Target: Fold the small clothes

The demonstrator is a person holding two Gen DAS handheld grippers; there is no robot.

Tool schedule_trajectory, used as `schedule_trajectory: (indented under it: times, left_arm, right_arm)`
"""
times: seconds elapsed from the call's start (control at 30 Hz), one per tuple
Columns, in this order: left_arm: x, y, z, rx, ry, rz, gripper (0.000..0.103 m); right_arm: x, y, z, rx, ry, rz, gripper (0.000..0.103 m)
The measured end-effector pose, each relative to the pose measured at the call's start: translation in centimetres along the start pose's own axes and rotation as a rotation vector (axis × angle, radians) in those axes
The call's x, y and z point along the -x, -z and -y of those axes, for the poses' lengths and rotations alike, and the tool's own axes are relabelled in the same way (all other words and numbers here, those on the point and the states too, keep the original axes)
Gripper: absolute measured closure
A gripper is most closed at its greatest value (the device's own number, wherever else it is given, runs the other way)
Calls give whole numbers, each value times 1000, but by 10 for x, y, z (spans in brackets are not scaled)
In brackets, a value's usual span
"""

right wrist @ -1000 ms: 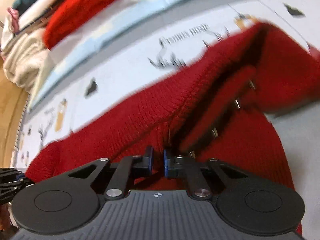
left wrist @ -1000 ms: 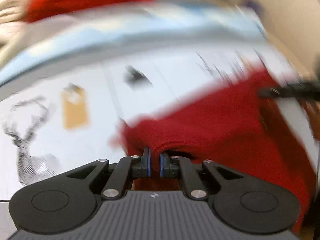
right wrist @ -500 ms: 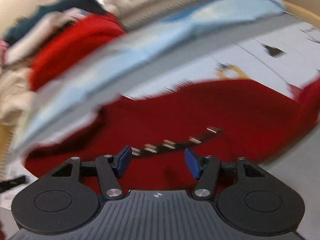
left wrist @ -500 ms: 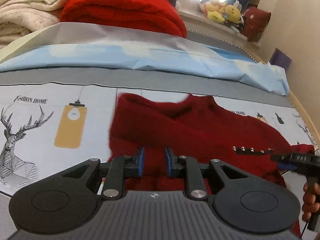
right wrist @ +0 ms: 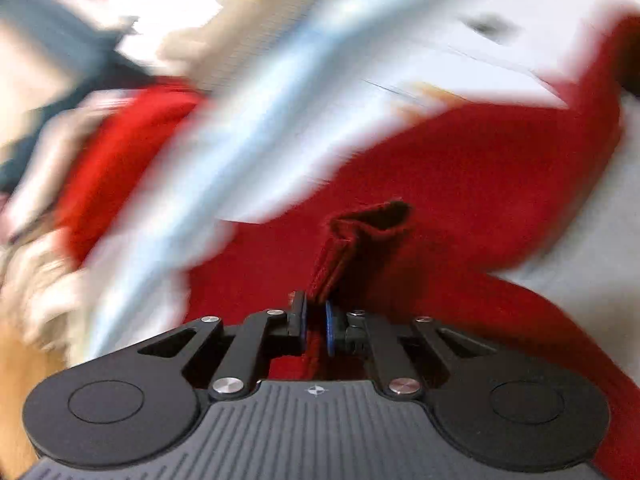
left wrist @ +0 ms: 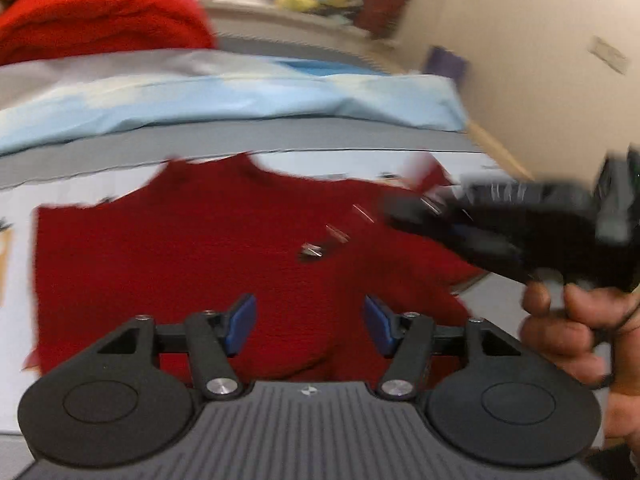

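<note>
A dark red knit sweater (left wrist: 192, 256) lies on the printed sheet, with a row of small metal buttons (left wrist: 320, 246) on its right part. My left gripper (left wrist: 306, 320) is open and empty just above the sweater's near edge. My right gripper (right wrist: 316, 316) is shut on a sleeve cuff (right wrist: 368, 220) of the red sweater (right wrist: 480, 168) and lifts it; it also shows blurred in the left wrist view (left wrist: 500, 232), over the sweater's right side.
A light blue sheet (left wrist: 240, 96) lies behind the sweater. A folded bright red blanket (left wrist: 100, 16) sits at the back left, also in the right wrist view (right wrist: 132, 140). A beige wall (left wrist: 520, 60) rises at the right. The right wrist view is blurred.
My left gripper opened and let go of the sweater, which now lies flat. My right gripper opened, then shut on the sleeve cuff and is swinging with it.
</note>
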State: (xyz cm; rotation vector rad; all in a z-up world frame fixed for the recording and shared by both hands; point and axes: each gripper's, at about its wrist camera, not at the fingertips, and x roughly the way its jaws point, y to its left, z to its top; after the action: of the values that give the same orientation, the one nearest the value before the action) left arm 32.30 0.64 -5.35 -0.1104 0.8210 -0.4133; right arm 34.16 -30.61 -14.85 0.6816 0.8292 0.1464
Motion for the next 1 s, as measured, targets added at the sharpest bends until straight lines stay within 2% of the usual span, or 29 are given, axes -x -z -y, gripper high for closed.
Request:
schedule_trajectory:
  times: [0.03, 0.1, 0.13, 0.17, 0.2, 0.23, 0.3, 0.33, 0.4, 0.43, 0.47, 0.5, 0.6, 0.63, 0.67, 0.7, 0.77, 0.83, 0.93, 1.0]
  left_arm:
    - [0, -1, 7, -16, 0, 24, 38]
    - [2, -3, 15, -25, -3, 72, 42]
    - [3, -5, 16, -19, -4, 95, 71]
    - [3, -7, 14, -8, -21, 99, 90]
    - [2, -9, 9, 8, -61, 81, 92]
    - [2, -12, 1, 28, -108, 71, 92]
    - [8, -18, -27, 111, -208, 55, 92]
    - [14, -20, -52, 184, -293, 46, 92]
    - [31, -21, -102, 312, -433, 43, 92]
    - [44, -20, -130, 375, -526, 52, 92]
    - [58, -19, -155, 421, -633, 61, 92]
    - [75, -16, -181, 460, -764, 69, 92]
    - [126, 0, -237, 593, -1200, 97, 88]
    - [140, 4, -247, 643, -1280, 111, 83]
    - [149, 6, -251, 674, -1285, 139, 82]
    - [152, 5, -250, 683, -1258, 161, 82]
    - [142, -1, -235, 617, -1176, 173, 75]
    - [117, -12, -214, 505, -1061, 164, 56]
    - [84, -17, -186, 411, -889, 131, 55]
    - [64, -20, -170, 383, -820, 109, 55]
  right_arm:
    - [4, 2, -13, 34, -103, -7, 94]
    - [9, 8, -34, 63, -367, -90, 94]
    - [12, 11, -42, 78, -443, -121, 94]
    - [15, 15, -50, 102, -489, -138, 94]
    - [18, 18, -54, 117, -504, -151, 94]
    - [18, 19, -56, 129, -500, -163, 89]
    - [17, 19, -54, 152, -421, -151, 79]
    - [16, 16, -52, 169, -372, -136, 65]
    - [19, 11, -42, 193, -190, -69, 60]
    - [19, 5, -32, 194, -82, -46, 60]
    - [20, 0, -19, 180, 33, -31, 59]
    - [25, -6, -5, 142, 106, -11, 58]
    - [42, -35, 51, -42, 336, 82, 58]
    - [52, -43, 69, -95, 387, 124, 58]
    - [65, -51, 89, -157, 429, 174, 58]
    - [73, -59, 104, -204, 456, 209, 57]
    - [90, -69, 137, -284, 449, 249, 55]
    - [98, -76, 159, -363, 424, 270, 51]
    - [86, -91, 190, -471, 367, 286, 47]
    - [80, -98, 208, -540, 307, 275, 47]
